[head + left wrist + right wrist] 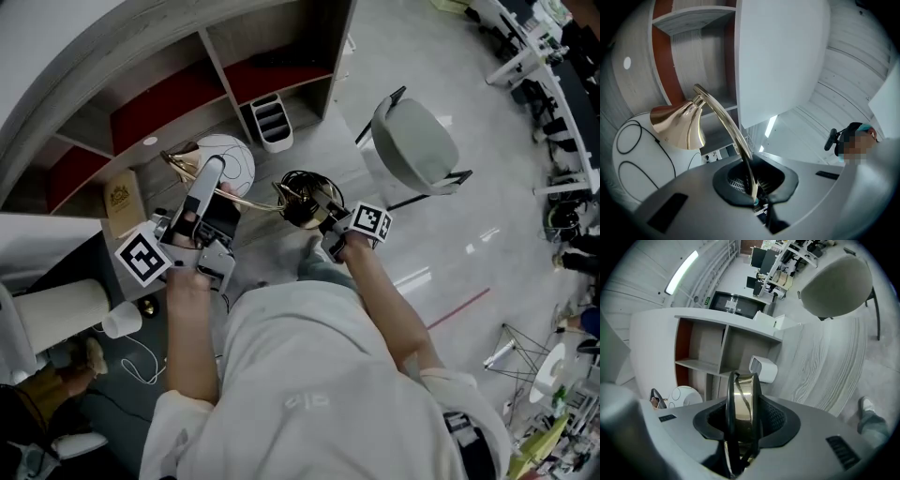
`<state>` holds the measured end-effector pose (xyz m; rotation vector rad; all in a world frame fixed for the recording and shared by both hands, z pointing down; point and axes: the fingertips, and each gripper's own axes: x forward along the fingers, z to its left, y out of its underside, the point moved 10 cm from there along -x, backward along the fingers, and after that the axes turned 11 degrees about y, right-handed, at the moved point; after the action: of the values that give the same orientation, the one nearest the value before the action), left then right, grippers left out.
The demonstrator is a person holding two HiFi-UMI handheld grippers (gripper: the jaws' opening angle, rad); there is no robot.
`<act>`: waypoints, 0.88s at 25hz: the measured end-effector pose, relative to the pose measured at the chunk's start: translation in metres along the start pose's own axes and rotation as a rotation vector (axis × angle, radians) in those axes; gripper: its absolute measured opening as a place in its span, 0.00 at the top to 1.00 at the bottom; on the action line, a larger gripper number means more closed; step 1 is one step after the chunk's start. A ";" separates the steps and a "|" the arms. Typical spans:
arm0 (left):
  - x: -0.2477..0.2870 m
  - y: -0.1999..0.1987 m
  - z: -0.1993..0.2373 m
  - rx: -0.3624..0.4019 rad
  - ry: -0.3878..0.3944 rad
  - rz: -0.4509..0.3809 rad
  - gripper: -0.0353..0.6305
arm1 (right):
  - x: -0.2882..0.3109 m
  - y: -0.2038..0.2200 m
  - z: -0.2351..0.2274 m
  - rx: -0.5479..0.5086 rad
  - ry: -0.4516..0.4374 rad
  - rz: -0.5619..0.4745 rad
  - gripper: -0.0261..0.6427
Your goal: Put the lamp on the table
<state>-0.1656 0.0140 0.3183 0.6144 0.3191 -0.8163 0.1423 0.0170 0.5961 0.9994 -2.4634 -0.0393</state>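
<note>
Lamp: the gold lamp (302, 206) hangs in the air between both grippers, over the floor (441, 244) in front of the shelf (216, 66). It rests on nothing.
Left gripper: the left gripper (214, 169) has its jaws together, clamped on the lamp's thin curved arm. The shade (677, 124) hangs out beyond them.
Right gripper: the right gripper (323, 217) has its jaws partly apart, pressed on the edge of the round base (743, 404), where a black cord (298, 178) is looped.
Done: the lamp is lifted and held at both ends.
Left: carry it to the table, set the base down flat, then let go with both grippers. No tabletop lies under the lamp. A white top (28, 230) at the head view's left edge may be the table, but I cannot tell.
Writing: the cubes (145, 258) carry only black-and-white squares, no words. A brown box (122, 202) beside the shelf has gold print too small to read. No brand shows on the lamp.
</note>
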 end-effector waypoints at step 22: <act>0.021 -0.012 0.048 0.148 -0.195 -0.122 0.93 | 0.119 -0.055 -0.015 -0.032 -0.037 0.285 0.70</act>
<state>-0.1597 -0.0347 0.3411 0.6521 0.1190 -1.0159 0.1107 -0.1002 0.6481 0.6313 -2.6064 -0.0032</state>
